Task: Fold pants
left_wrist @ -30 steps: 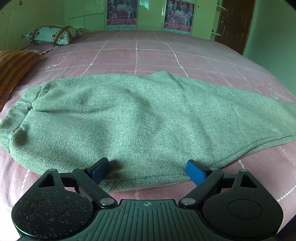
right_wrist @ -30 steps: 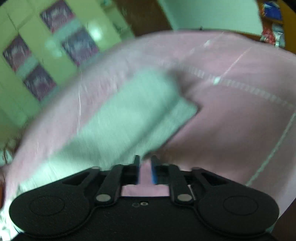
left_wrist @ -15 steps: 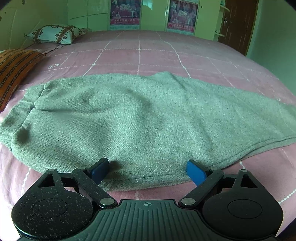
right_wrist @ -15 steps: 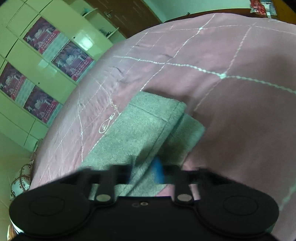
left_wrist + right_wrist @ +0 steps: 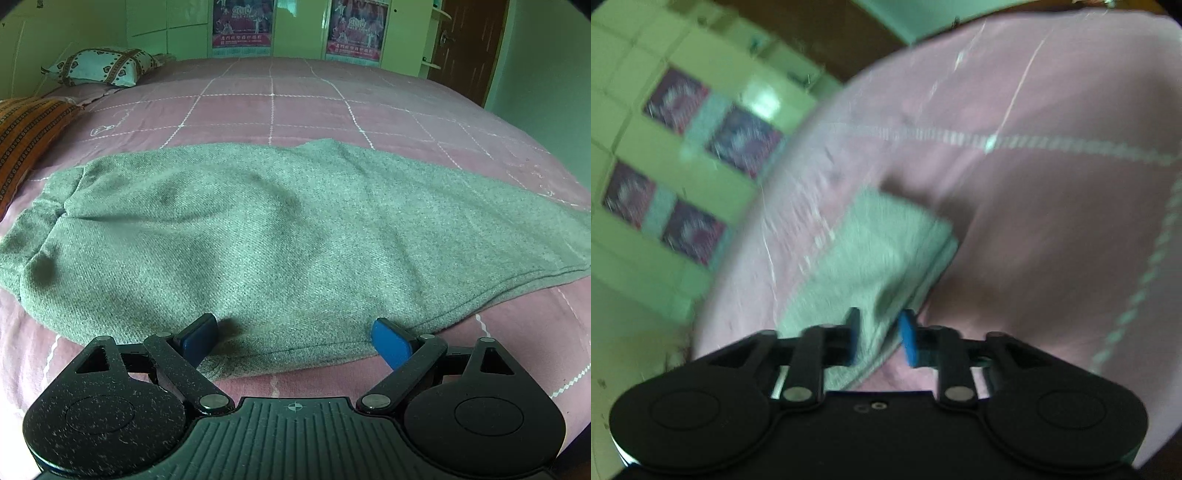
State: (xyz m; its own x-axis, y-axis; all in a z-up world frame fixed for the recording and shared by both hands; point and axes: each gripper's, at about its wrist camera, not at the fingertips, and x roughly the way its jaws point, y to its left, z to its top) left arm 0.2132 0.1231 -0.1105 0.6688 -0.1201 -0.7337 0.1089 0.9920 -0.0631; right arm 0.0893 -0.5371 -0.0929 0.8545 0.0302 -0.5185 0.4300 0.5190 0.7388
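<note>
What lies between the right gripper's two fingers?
A fold of the grey pants lies between the right gripper fingers, seen blurred in the right wrist view.

Pants: grey-green knit, uniform, no pattern. Bed cover: dusty pink with a white stitched grid. Left tool: black speckled body, blue pads. Right tool: black, blue pads. Near pillow: orange-brown with dark stripes. Far pillow: white with brown heart borders. Cabinets: pale green, carrying red-purple posters
</note>
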